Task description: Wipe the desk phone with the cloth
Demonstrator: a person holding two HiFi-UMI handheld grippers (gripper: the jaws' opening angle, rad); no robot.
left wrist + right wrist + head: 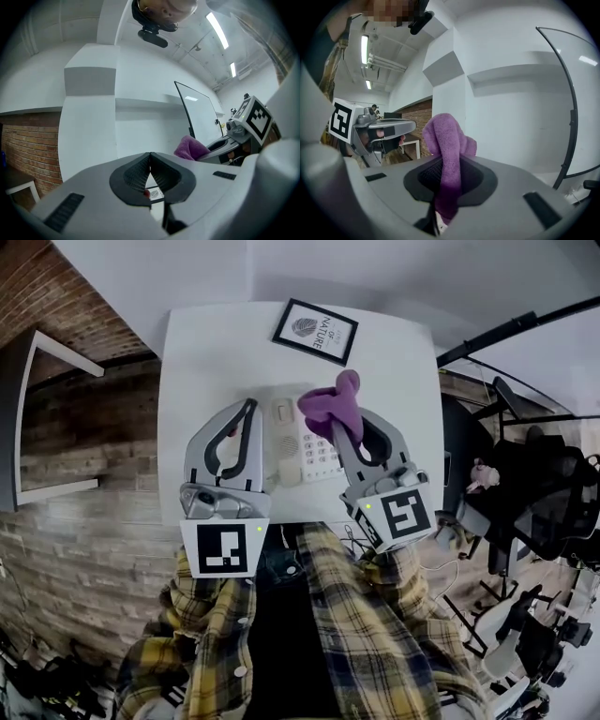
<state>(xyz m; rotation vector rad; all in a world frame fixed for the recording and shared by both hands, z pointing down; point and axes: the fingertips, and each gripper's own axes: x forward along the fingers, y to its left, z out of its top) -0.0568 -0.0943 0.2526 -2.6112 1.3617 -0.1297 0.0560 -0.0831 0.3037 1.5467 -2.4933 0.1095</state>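
Observation:
A white desk phone [302,448] lies on the white table [206,362], between my two grippers in the head view. My right gripper [354,424] is shut on a purple cloth [333,403], which bunches up above the phone's right part; the cloth [447,159] fills the gap between the jaws in the right gripper view. My left gripper [250,407] hangs at the phone's left side with its jaws together and nothing in them; its tips [150,157] meet in the left gripper view. Both grippers tilt upward, off the table.
A black-framed picture [316,330] lies on the table beyond the phone. A brick-patterned floor and a white frame [42,418] are at the left. Office chairs [539,493] and black stands crowd the right side. The person's plaid shirt [309,634] fills the bottom.

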